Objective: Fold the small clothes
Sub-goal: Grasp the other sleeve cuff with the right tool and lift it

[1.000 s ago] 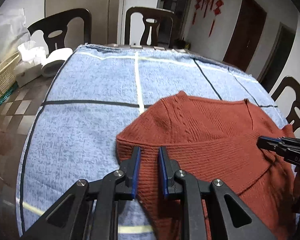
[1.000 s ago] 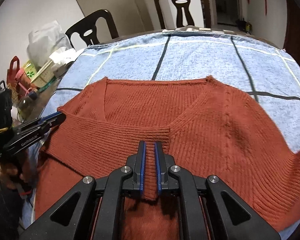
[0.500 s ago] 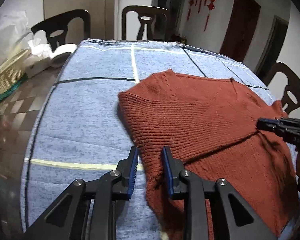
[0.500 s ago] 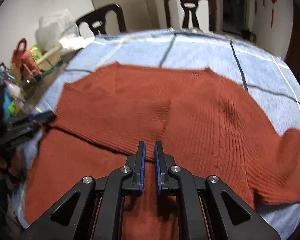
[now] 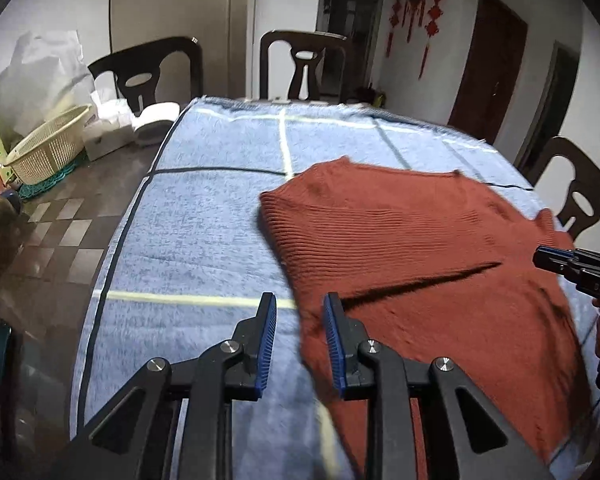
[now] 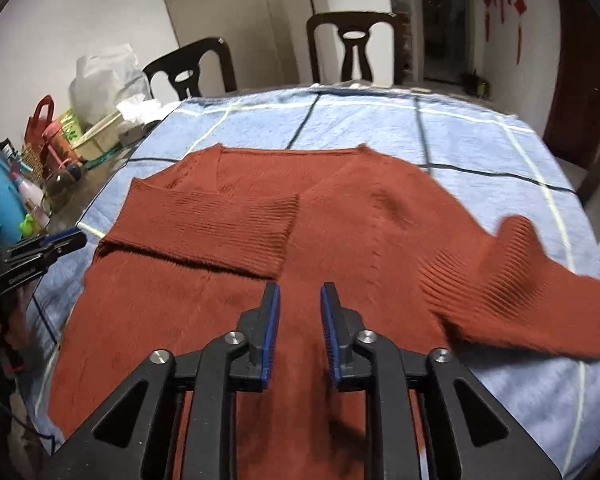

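Here the sweater (image 6: 340,240) lies flat beneath the opening right gripper (image 6: 299,300).

A: Taking the rust-red ribbed knit sweater (image 6: 340,240) as our mark, we see it lying flat on the blue checked cloth (image 6: 440,128) over the table. One sleeve is folded across its chest; the other sleeve (image 6: 540,292) lies out to its right.

B: Behind the sweater we find two dark wooden chairs (image 6: 350,44). To its left, off the cloth, stand a cream woven plastic basket (image 5: 48,144) and a white tissue box (image 5: 104,136).

A: Our right gripper (image 6: 300,320) hangs over the sweater's lower half, jaws opening, nothing between them. Our left gripper (image 5: 300,328) is at the sweater's left edge.
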`<act>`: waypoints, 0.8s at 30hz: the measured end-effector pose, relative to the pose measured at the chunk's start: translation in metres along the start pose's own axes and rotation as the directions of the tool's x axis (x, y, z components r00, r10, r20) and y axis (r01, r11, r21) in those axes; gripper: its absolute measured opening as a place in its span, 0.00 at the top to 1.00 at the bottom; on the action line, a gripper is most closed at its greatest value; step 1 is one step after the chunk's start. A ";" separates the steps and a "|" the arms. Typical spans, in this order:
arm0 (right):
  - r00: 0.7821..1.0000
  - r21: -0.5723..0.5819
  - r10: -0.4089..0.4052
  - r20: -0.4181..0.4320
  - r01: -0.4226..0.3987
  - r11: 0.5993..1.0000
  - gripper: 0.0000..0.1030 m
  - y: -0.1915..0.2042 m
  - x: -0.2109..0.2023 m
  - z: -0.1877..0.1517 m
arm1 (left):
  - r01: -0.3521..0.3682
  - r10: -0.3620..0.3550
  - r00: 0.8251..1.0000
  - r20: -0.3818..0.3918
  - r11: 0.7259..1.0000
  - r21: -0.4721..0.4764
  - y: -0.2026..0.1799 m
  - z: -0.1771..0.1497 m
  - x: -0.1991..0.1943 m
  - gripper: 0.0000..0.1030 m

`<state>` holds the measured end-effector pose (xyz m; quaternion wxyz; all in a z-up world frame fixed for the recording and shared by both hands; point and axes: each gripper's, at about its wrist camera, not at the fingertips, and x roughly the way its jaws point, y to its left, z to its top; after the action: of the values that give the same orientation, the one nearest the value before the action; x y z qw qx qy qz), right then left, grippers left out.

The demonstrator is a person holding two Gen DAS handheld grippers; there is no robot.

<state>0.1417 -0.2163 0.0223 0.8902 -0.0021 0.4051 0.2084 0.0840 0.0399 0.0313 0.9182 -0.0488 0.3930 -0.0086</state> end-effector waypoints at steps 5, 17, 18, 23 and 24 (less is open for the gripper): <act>1.000 0.068 -0.026 -0.015 0.027 0.997 0.55 -0.022 -0.013 -0.025 | 0.070 -0.070 0.997 0.028 0.998 -0.006 -0.018 -0.015 -0.013 0.70; 0.993 0.392 -0.117 0.011 0.103 0.914 0.55 -0.125 -0.039 -0.044 | 0.096 -0.096 0.995 -0.002 0.994 0.057 -0.048 -0.017 0.006 0.67; 0.991 0.419 -0.131 0.005 0.116 0.900 0.55 -0.133 -0.040 -0.045 | 0.089 -0.089 0.996 -0.003 0.994 0.058 -0.049 -0.018 0.008 0.67; 0.985 0.525 -0.172 -0.001 0.147 0.838 0.55 -0.168 -0.045 -0.048 | 0.090 -0.089 0.996 -0.016 0.994 0.065 -0.051 -0.020 0.015 0.67; 0.982 0.539 -0.187 -0.014 0.165 0.826 0.55 -0.173 -0.044 -0.048 | 0.091 -0.089 0.996 -0.019 0.994 0.066 -0.051 -0.021 0.016 0.67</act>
<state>0.1459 -0.3991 -0.0062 0.8781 0.2144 0.4276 0.0036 0.0811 -0.0135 0.0103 0.9149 -0.0356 0.3971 -0.0635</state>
